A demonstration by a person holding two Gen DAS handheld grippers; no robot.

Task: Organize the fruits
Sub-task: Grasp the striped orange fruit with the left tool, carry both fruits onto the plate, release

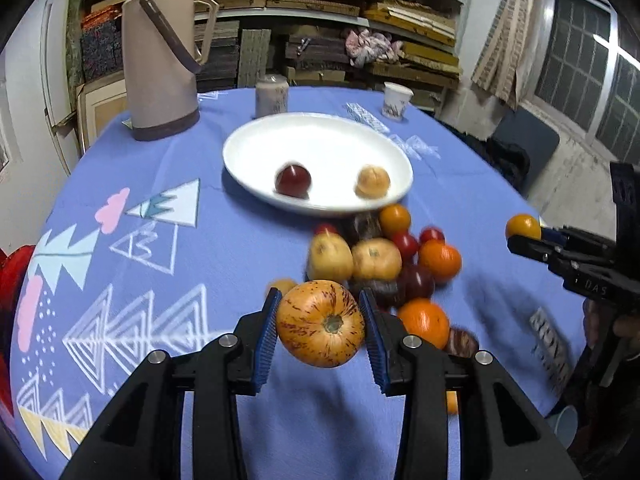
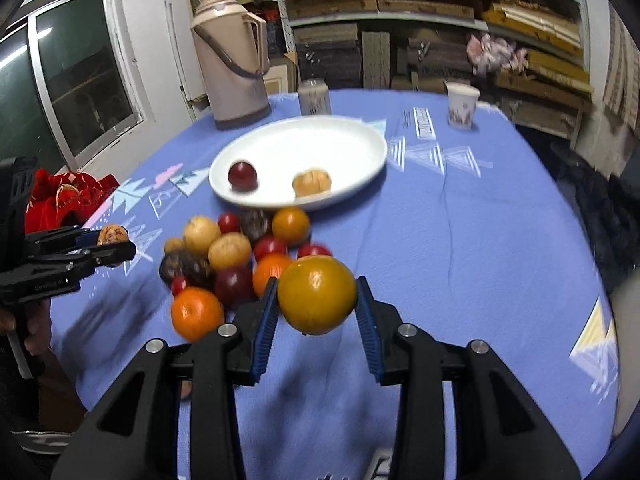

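The left gripper (image 1: 322, 322) is clamped on a yellow-orange fruit streaked with red (image 1: 321, 323), its blue pads pressed to either side and the fruit lifted clear of the blue patterned tabletop (image 1: 160, 280). The right gripper (image 2: 317, 300) likewise holds a smooth yellow-orange fruit (image 2: 317, 300) between its pads, also off the cloth.

Just ahead of the left gripper, and ahead and to the left of the right one, lies the loose pile of fruit (image 2: 236, 256): oranges, pale yellow ones, small red ones and dark purple ones, touching each other. Beyond the pile sits a white plate (image 1: 320, 136) carrying a dark red fruit (image 1: 293, 180) and a pale yellow fruit (image 1: 373, 181), set apart from each other.

Farther off past the plate stand a tall beige thermos (image 1: 160, 52), a glass jar (image 1: 272, 96) and a paper cup (image 1: 397, 100).
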